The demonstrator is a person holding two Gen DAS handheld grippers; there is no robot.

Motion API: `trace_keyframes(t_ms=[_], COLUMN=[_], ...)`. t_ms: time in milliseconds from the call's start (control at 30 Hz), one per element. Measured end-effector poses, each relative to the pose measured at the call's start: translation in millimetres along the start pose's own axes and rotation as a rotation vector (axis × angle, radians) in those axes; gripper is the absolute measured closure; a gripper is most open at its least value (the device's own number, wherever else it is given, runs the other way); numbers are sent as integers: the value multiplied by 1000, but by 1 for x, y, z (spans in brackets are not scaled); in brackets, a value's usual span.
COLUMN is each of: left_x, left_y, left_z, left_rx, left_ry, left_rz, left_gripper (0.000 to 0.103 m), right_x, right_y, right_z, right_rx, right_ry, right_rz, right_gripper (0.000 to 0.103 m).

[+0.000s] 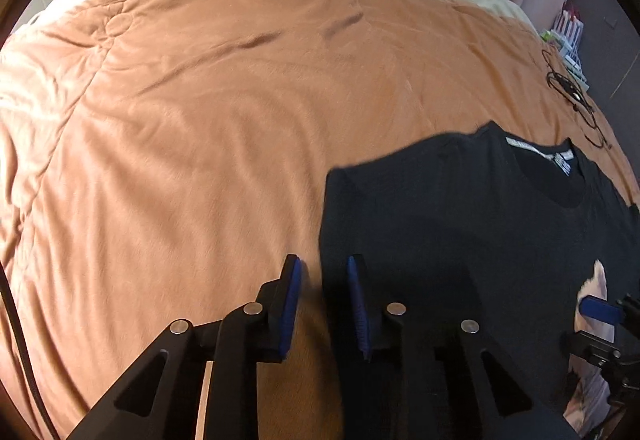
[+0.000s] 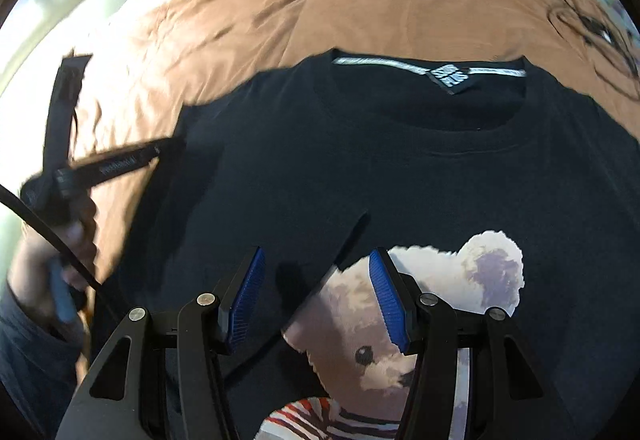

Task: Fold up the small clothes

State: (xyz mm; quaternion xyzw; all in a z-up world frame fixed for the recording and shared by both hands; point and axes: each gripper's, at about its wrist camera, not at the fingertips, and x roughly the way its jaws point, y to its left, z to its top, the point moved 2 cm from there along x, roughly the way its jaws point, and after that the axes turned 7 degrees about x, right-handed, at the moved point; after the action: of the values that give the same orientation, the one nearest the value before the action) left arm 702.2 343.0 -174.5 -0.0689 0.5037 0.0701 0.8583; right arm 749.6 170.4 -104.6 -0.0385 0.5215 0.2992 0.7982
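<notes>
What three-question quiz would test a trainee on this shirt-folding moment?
1. True or false: the black shirt lies front up on the orange blanket.
2. What picture is printed on the shirt?
3. Which gripper's fingers straddle the shirt's side edge: A left gripper, B right gripper?

Key: 1 true, the neck label and print both show. 2 a teddy bear. 3 A; both grippers are open, holding nothing.

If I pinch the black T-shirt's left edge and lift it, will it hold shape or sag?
Probably sag: the black T-shirt lies limp on the orange quilt, with one flap already folded over the bear print. It looks thin and light. The plush quilt may drag it. Both tools are open.
</notes>
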Motion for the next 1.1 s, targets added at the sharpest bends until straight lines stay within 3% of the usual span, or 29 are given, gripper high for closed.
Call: trace_keyframes(t_ms=[233, 533, 567, 667, 700, 733, 800, 867, 1000, 1100], left_x=[-25, -80, -88, -107, -115, -120, -135, -148, -174, -185], left_y=[-1, -6, -10, -23, -31, -36, -52, -65, -100, -129], left_z=[-41, -90, -93, -96, -97, -97, -98, -98, -103, -105], left_rx=[-13, -60, -59, -56, -51, -46, -30, -17, -6, 25], left_ry=[21, 4, -1, -19, -27, -32, -59, -85, -129, -143], left_rz=[-34, -24, -23, -22, -23, -24, -28, -30, -50, -63], left_gripper=[76, 76, 76, 75, 69, 65, 41, 31, 17, 15], right_x=[-4, -68, -79, -114, -123, -140, -159, -179, -215, -237], right_y=[11, -13, -15, -26, -30, -37, -48, -62, -96, -122], right_z=[-20, -55, -60, -76, -80, -88, -98, -108, -130, -147], right_rx=[-53, -16, -11, 9, 11, 18, 38, 63, 112, 158], right_ry=[27, -28, -36, -80, -99, -125, -151, -176, -231, -266], right_rz=[-49, -36, -35, -32, -29, -12, 5, 21, 21, 30], right_gripper=[51, 51, 49, 30, 24, 23, 23, 23, 15, 14])
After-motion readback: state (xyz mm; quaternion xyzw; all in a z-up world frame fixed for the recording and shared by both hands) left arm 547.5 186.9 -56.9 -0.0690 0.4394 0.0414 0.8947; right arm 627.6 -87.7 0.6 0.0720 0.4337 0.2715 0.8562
